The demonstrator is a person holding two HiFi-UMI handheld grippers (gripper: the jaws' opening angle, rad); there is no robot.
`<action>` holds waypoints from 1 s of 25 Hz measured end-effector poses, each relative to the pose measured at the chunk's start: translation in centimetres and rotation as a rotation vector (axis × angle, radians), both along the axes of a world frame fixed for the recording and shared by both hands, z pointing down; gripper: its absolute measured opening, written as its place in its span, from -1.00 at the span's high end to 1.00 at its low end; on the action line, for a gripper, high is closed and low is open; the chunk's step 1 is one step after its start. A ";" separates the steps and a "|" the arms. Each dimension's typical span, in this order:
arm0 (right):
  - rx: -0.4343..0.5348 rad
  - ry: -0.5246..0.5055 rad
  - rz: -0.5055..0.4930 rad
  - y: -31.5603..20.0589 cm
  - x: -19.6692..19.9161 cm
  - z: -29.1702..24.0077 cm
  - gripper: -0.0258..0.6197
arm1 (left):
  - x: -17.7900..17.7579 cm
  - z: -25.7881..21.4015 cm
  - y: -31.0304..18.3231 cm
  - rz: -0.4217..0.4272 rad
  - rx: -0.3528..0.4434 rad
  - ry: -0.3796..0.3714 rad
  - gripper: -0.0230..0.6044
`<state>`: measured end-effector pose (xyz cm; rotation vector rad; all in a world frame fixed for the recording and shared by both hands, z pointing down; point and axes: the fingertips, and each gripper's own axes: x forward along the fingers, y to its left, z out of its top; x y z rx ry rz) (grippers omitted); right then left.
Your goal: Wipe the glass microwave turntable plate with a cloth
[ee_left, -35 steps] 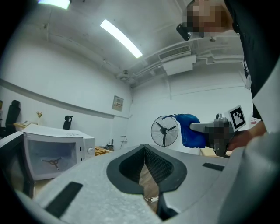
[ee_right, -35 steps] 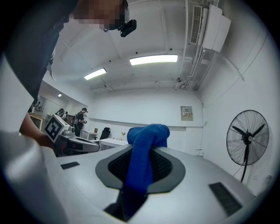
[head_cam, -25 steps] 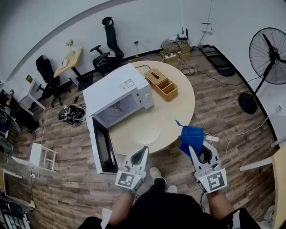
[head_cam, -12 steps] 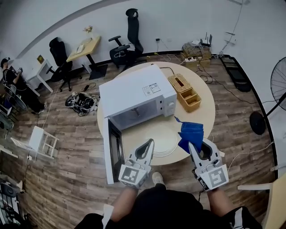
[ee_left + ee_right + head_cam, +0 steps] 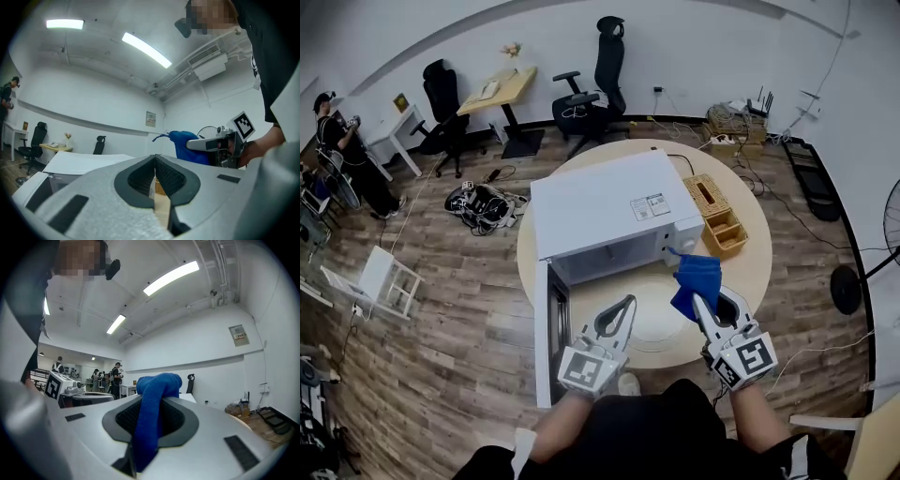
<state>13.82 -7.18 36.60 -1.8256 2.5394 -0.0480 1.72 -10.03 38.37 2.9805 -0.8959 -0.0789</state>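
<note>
Now the left gripper (image 5: pixel 624 306) is held low in front of the microwave (image 5: pixel 609 211), just right of its open door (image 5: pixel 555 328), pointing forward. Its jaws are pressed together with nothing between them. The glass turntable plate (image 5: pixel 664 330) lies flat on the round table (image 5: pixel 752 272) in front of the microwave opening; it is clear and round. The right gripper (image 5: pixel 701 306) rises at the plate's right edge, tilted toward the microwave's front right corner, its jaws clamped on a blue cloth (image 5: pixel 696 279) that bunches above the jaw tips.

Bright ceiling strip lights (image 5: pixel 145 49), soft shadows, strong fisheye curvature, blurred near edges
</note>
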 end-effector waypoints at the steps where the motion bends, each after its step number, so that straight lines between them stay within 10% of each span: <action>1: -0.008 0.000 -0.015 -0.6 -0.2 0.2 0.69 | 0.0 0.1 -0.3 -0.003 0.003 -0.002 0.91; 25: -0.183 0.083 -0.408 -9.4 -4.8 8.2 0.67 | -3.0 3.3 -5.6 -0.338 -0.042 -0.086 0.91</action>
